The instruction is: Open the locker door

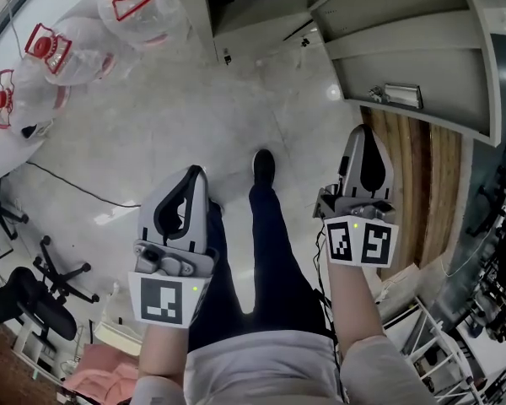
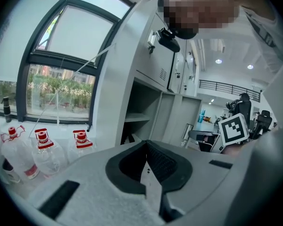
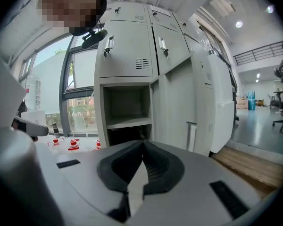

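Note:
A grey locker bank (image 3: pixel 132 46) stands ahead, its upper doors closed. One lower compartment (image 3: pixel 125 105) is open, and its tall grey door (image 3: pixel 177 107) with a metal handle (image 3: pixel 191 135) hangs swung outward. In the head view that door (image 1: pixel 413 53) and handle (image 1: pixel 398 94) lie at the upper right. My right gripper (image 1: pixel 363 132) is just short of the handle, shut and holding nothing; its tips (image 3: pixel 142 143) meet. My left gripper (image 1: pixel 196 174) hangs over the floor to the left, also shut and holding nothing (image 2: pixel 146 143). The door (image 2: pixel 177 117) also shows in the left gripper view.
Large water bottles (image 1: pixel 139 7) with red caps lie on the floor at the upper left, below a window (image 2: pixel 61 69). A wooden floor strip (image 1: pixel 422 184) runs under the right gripper. Office chairs (image 1: pixel 34 298) stand at the lower left. A cable (image 1: pixel 76 188) crosses the pale tiles.

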Motion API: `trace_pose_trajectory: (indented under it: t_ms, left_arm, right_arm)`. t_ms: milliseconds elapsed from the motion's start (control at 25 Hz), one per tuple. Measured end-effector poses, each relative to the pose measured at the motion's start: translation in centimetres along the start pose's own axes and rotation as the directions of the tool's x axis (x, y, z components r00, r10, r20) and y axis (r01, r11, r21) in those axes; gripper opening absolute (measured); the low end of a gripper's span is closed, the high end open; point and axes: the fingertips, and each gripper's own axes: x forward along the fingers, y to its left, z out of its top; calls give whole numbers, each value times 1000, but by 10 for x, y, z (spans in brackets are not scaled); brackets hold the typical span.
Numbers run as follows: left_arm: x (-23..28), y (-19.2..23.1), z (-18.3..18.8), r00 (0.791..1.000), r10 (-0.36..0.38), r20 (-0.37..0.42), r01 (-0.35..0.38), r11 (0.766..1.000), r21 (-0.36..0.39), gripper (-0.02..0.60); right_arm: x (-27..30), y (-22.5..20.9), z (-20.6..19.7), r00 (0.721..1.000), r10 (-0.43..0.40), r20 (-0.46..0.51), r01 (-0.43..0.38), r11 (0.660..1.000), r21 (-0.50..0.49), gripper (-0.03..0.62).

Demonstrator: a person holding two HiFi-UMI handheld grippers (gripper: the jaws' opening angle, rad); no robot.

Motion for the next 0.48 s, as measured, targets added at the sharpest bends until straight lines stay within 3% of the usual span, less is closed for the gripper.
trace_pose_trajectory:
  t_ms: [240, 480]
  left_arm:
    - [-4, 8, -4, 1000, 17, -1, -17, 1000, 4, 2]
    - [-16, 23, -7, 999, 52, 5, -52, 999, -4, 3]
  right_arm:
    - [7, 58, -2, 990, 142, -13, -142, 990, 2, 12]
    - [5, 103, -5, 966, 256, -24, -257, 964, -67, 12]
